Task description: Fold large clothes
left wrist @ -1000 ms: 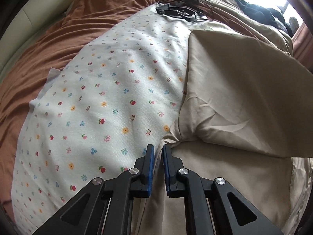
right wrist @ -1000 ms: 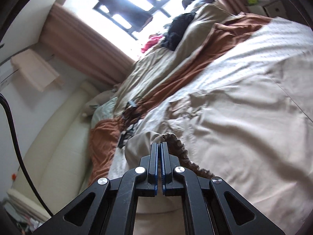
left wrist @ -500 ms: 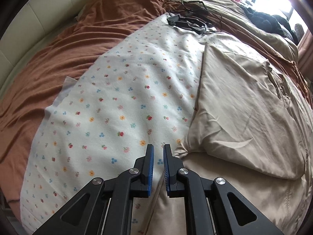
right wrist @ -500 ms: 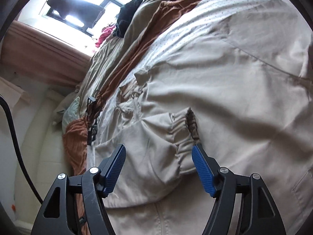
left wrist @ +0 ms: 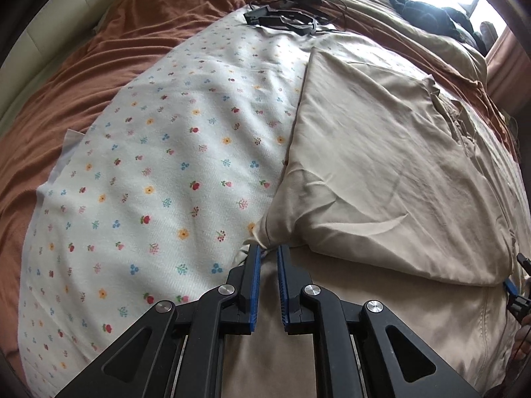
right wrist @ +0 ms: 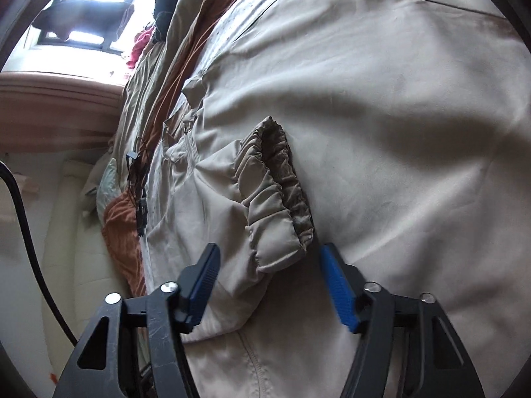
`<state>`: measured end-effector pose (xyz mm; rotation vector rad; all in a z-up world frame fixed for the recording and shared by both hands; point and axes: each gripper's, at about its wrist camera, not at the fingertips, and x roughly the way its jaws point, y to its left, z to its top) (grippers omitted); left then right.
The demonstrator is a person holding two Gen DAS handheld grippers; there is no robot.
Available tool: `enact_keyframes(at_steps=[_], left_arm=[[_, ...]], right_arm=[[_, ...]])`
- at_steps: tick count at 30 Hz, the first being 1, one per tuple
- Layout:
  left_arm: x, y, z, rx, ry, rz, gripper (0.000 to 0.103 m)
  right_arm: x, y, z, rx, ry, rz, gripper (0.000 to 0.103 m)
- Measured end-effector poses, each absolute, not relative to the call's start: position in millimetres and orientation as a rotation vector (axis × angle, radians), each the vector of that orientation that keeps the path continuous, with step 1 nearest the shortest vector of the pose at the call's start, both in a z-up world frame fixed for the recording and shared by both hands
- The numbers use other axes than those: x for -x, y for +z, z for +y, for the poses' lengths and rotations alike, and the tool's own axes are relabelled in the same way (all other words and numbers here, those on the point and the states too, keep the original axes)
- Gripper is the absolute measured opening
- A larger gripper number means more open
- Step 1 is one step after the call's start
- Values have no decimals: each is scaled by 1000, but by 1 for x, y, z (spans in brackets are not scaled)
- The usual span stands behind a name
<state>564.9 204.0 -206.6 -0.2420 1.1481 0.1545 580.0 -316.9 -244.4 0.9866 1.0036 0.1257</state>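
We see a beige jacket (left wrist: 381,172) of smooth, faintly glossy cloth. Beside it lies a matt, woven floral sheet (left wrist: 159,172). Rust bedding (left wrist: 109,49) looks softly ribbed.

A bed (left wrist: 83,76) is covered by a rust-brown blanket. On it are spread a floral sheet (left wrist: 159,179) and black cables (left wrist: 292,10).

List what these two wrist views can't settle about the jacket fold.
- Left wrist: whether left gripper pinches the jacket corner; its fingers hide the contact.
- Left wrist: right gripper cut off by the frame edge.
- Right wrist: sleeve cuff hides the jacket beneath.
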Motion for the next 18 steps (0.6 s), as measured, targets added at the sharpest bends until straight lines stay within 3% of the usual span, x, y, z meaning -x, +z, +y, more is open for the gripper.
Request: enact_keyframes(at_steps=[3,4,5,13,15,18], left_arm=[[-569,-214,202,225,175,1157,11],[-569,-214,202,222,179,1155,11],[-570,-214,201,215,184,1155,11],[-571,-213,203,196,203,1157,11],[-569,-210,203,213,219,1156,11],[-567,-203,199,207,226,1168,11]], right_arm=[[-590,-244,-319,-965,148,963,28],[-593,-242,-320,-962,153,948,18],[-596,-240,-320,-964,162,930,15],[-612,-240,-309,-943,159,942,16],[-610,-240,-313,-968,140,963,21],[-602,-230,-321,-976,134,948,48]])
